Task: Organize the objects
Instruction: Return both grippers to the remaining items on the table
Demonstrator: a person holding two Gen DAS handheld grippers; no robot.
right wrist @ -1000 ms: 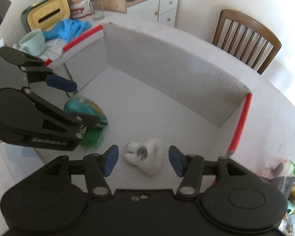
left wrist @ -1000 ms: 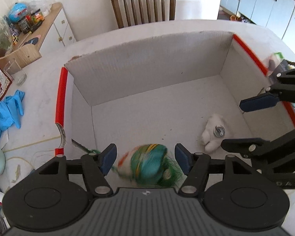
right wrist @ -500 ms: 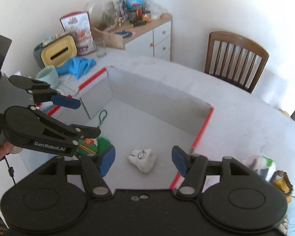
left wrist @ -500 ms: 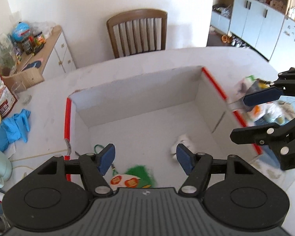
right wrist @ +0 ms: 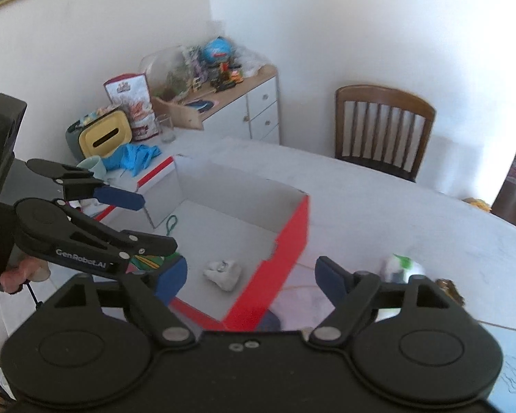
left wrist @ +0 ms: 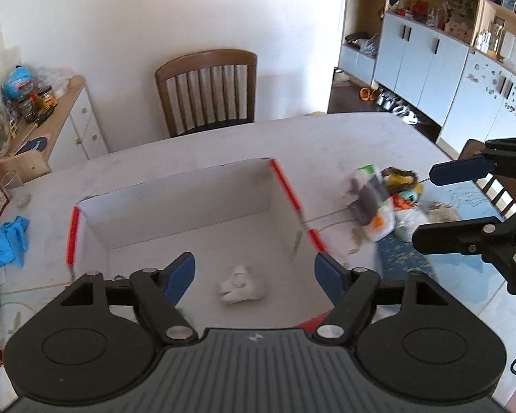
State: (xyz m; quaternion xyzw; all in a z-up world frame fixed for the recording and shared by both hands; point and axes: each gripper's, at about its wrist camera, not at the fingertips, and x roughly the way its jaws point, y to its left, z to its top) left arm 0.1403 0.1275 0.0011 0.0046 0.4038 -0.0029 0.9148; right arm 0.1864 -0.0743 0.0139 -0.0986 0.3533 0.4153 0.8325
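While your left gripper hangs above the near side of the box, its jaws stand wide apart and hold nothing. In the left wrist view one white plush toy lies on the box floor toward its near edge, and only a sliver of green shows by the near left corner. One heap of loose items sits on the table just beyond the box's right wall, too blurred to count. Your right gripper hovers over that side of the table, spread open and empty.

In the right wrist view you see two things in the box: the white toy and one green striped toy, partly hidden behind the left gripper, near the left wall. Between the right gripper's open fingers lie the box's red corner and bare table; a white and green item sits just beyond the right finger.

You seem to be between placements: the next move calls for carrying the right gripper over the heap, centring on one item, then closing.
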